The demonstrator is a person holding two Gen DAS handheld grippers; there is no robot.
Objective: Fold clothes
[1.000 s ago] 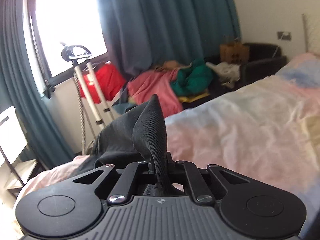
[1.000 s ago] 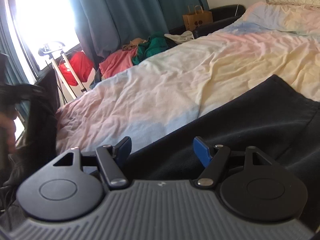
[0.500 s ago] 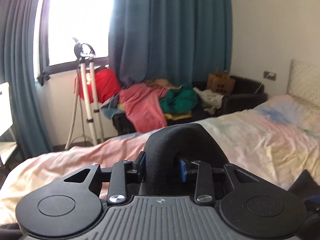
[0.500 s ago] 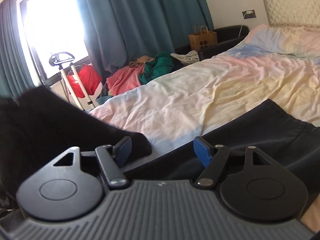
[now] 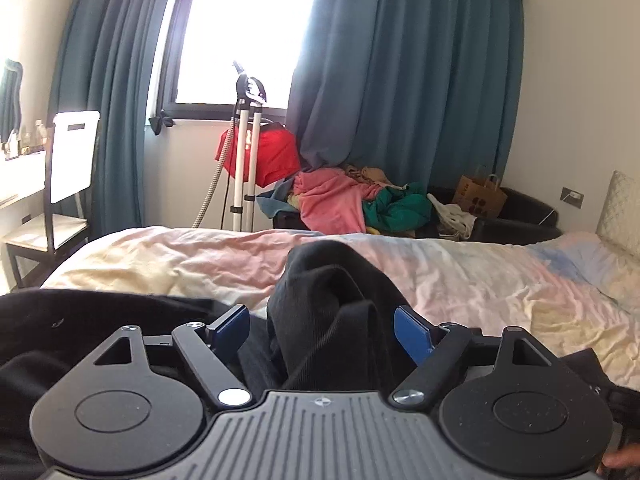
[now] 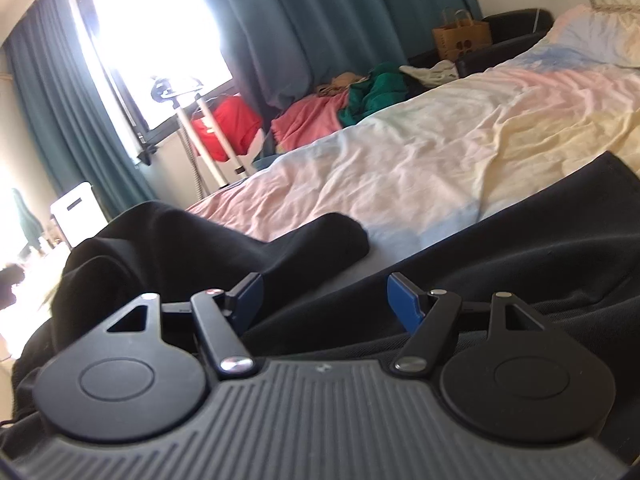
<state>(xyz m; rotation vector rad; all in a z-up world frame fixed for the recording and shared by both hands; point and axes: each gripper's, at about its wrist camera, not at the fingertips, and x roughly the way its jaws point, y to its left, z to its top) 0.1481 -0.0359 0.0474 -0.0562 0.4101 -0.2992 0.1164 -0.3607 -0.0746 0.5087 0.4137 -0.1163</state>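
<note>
A black garment (image 5: 332,292) lies on the pastel bed cover (image 5: 460,280). In the left wrist view a raised fold of it stands between the blue pads of my left gripper (image 5: 322,328), whose jaws are opening; neither pad presses on the cloth. More of the black cloth spreads low at the left. In the right wrist view the same black garment (image 6: 500,256) covers the near part of the bed, with a folded-over sleeve or flap (image 6: 224,240) at the left. My right gripper (image 6: 324,300) hovers just over it, open, with nothing pinched.
Across the room a garment steamer stand (image 5: 248,152) with a red cloth stands by the window. A dark sofa (image 5: 516,224) carries a heap of pink and green clothes (image 5: 360,204) and a paper bag (image 5: 480,196). A white chair (image 5: 64,184) is at the left.
My left gripper swung across over the bed with the black cloth, rolled level, and its jaws went from shut on the fold to wide apart. The right gripper stayed open and turned slightly.
</note>
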